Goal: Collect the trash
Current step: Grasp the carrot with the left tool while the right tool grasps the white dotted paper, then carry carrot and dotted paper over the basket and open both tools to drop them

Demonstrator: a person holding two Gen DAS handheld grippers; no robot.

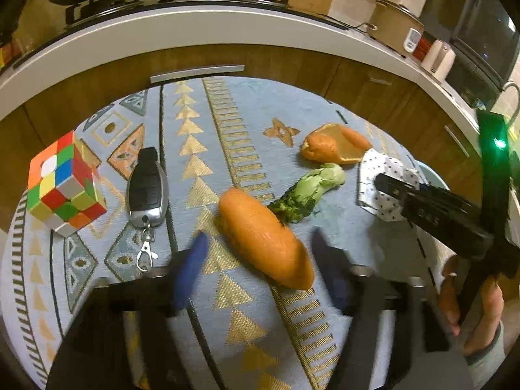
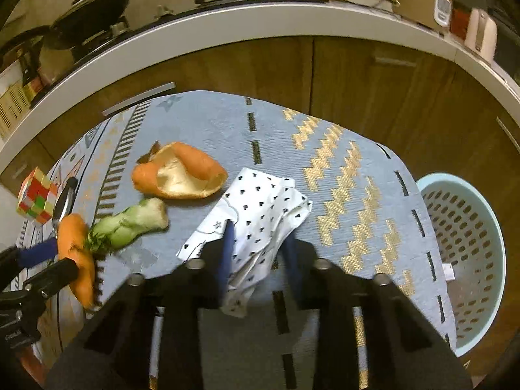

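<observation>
Two open tongs [image 1: 260, 253] [image 2: 260, 250], left around carrot [image 1: 265, 237], cube [image 1: 65, 183] and key fob [image 1: 148, 187] alongside.

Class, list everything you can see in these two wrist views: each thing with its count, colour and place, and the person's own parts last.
Orange peel piece, whole-looking: one, orange, between left gripper's fingers.
Hollow orange peel shell: one, orange and cream, mid-cloth.
Green vegetable stub: one, green-white, beside the shell.
Patterned white paper wrapper: one, white with dark marks, between right gripper's fingers.
Perforated plastic basket: one, pale blue, past the table's right edge.
Puzzle cube: one, multicoloured, left.
Car key fob: one, black-silver, beside cube.
Patterned tablecloth: one, blue-gold.
Left gripper: open.
Right gripper: open.
</observation>
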